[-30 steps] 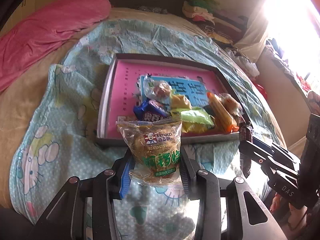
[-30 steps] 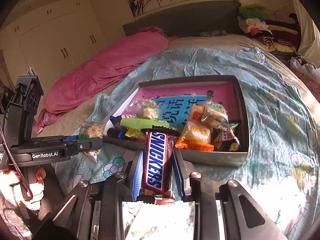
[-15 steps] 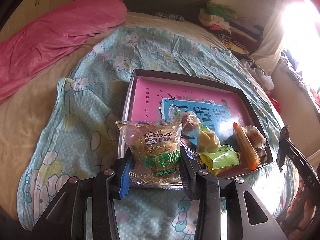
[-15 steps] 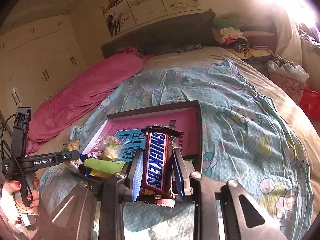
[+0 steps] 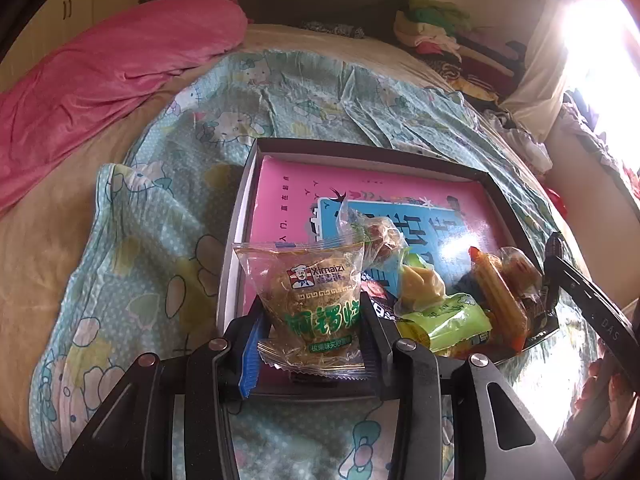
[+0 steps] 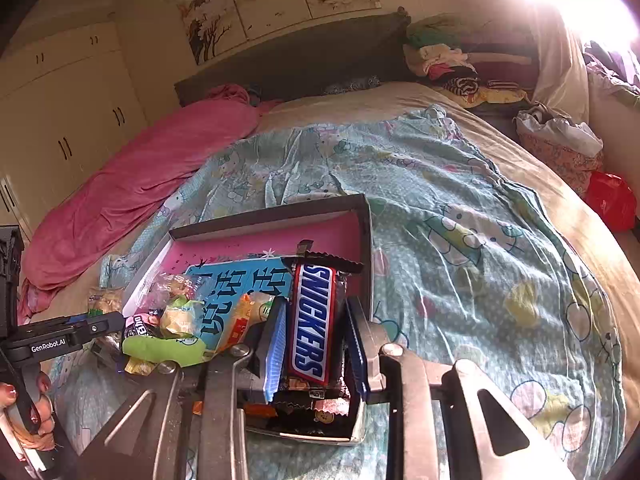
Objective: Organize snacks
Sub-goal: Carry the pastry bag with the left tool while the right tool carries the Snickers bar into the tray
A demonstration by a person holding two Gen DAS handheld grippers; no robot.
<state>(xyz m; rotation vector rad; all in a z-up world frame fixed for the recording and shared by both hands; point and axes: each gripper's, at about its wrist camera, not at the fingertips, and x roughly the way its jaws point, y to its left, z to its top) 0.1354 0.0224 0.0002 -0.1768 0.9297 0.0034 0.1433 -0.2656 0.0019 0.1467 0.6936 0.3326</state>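
My left tongs [image 5: 310,320] clench the cake packet [image 5: 310,300] upright and my right tongs [image 6: 316,336] grip the Snickers bar [image 6: 314,320], long axis toward 12 o'clock, both over the box [image 5: 236,240].

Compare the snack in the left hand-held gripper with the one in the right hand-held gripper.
The cake packet in the left hand-held gripper is squat with a clear wrapper, green lettering and a brown cake showing through; the Snickers bar in the right hand-held gripper is long, narrow and opaque. Both stand upright, clamped, at the box.
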